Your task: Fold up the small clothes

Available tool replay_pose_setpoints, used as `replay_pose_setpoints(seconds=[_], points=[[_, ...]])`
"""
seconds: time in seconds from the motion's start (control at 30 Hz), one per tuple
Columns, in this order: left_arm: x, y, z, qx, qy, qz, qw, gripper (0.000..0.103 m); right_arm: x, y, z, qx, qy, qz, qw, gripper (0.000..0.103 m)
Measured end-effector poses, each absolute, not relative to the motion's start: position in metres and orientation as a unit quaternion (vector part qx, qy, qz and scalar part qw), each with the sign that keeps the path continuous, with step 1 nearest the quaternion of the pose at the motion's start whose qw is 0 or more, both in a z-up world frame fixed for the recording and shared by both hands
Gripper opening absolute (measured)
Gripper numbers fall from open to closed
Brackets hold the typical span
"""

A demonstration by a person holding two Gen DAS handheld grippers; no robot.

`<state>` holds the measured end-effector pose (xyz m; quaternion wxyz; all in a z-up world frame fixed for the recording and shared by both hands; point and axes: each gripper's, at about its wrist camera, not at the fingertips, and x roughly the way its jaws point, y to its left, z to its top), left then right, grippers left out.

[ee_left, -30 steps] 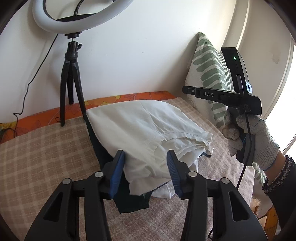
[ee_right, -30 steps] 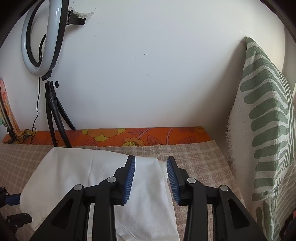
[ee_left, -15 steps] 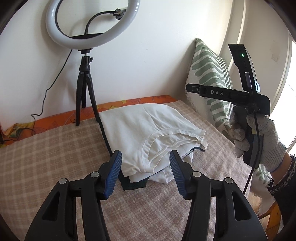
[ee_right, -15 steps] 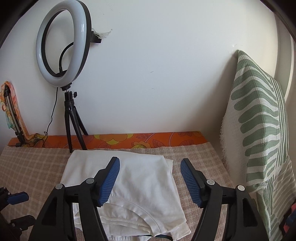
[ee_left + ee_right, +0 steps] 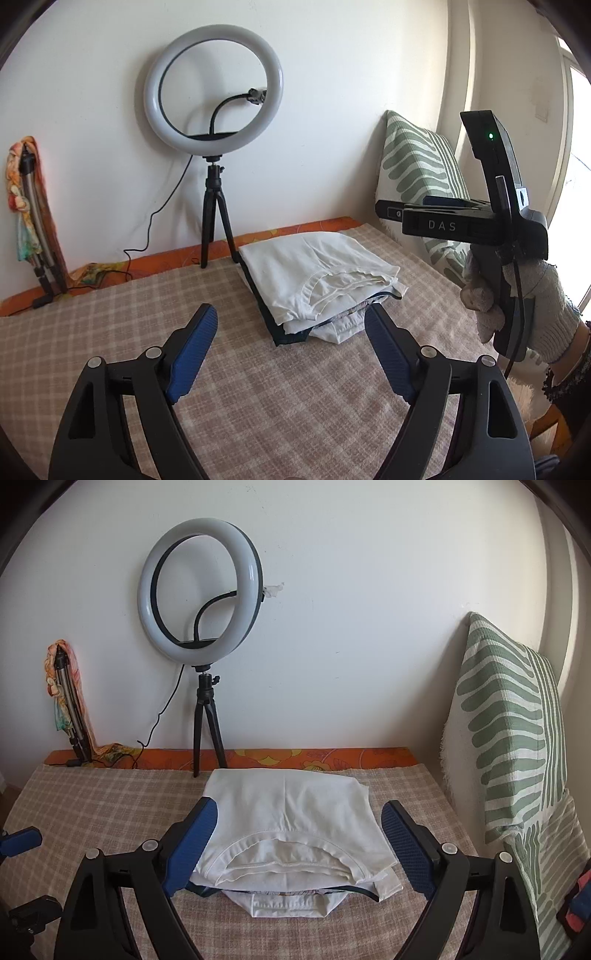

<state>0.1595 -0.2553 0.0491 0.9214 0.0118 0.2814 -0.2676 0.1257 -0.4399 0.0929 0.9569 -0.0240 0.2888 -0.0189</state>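
A small stack of folded clothes lies on the checked bed cover, with a folded white garment [image 5: 317, 273] on top; it also shows in the right wrist view [image 5: 295, 823]. A dark garment edge [image 5: 273, 325] and other white pieces stick out below it. My left gripper [image 5: 291, 347] is open and empty, held above the cover in front of the stack. My right gripper [image 5: 299, 853] is open and empty, hovering over the near edge of the stack. In the left wrist view the right gripper's body [image 5: 491, 221] is to the right in a gloved hand.
A ring light on a black tripod [image 5: 214, 110] stands behind the stack by the white wall. A green-patterned pillow [image 5: 513, 738] leans at the right edge. A folded tripod with a colourful cloth [image 5: 29, 206] leans at the back left. The checked cover [image 5: 110, 295] spreads to the left.
Both grippers have pulled back and up from the stack and opened wider. The white garment now lies flat on top of the stack.
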Motion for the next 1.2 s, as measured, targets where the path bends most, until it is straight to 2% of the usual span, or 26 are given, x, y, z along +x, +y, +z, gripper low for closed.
replay_pose_setpoints(seconds=[0.13,0.2,0.63,0.8,1.2], points=[[0.136,-0.240,0.055,0.009,0.270,-0.259,0.927,0.083,0.095,-0.420,0.095,-0.030,0.284,-0.015,0.958,0.096],[0.125,-0.233,0.056,0.009,0.266,-0.253,0.930,0.084,0.081,-0.412,0.096,-0.032,0.280,-0.013,0.959,0.103],[0.070,-0.207,0.044,0.041,0.248,-0.237,0.938,0.086,0.007,-0.375,0.056,0.002,0.281,-0.022,0.959,0.103],[0.062,-0.204,0.034,0.051,0.249,-0.233,0.939,0.098,-0.003,-0.372,0.033,0.020,0.291,-0.028,0.956,0.103],[0.063,-0.198,0.016,0.059,0.288,-0.201,0.935,0.102,0.000,-0.372,0.018,0.028,0.292,-0.028,0.956,0.103]])
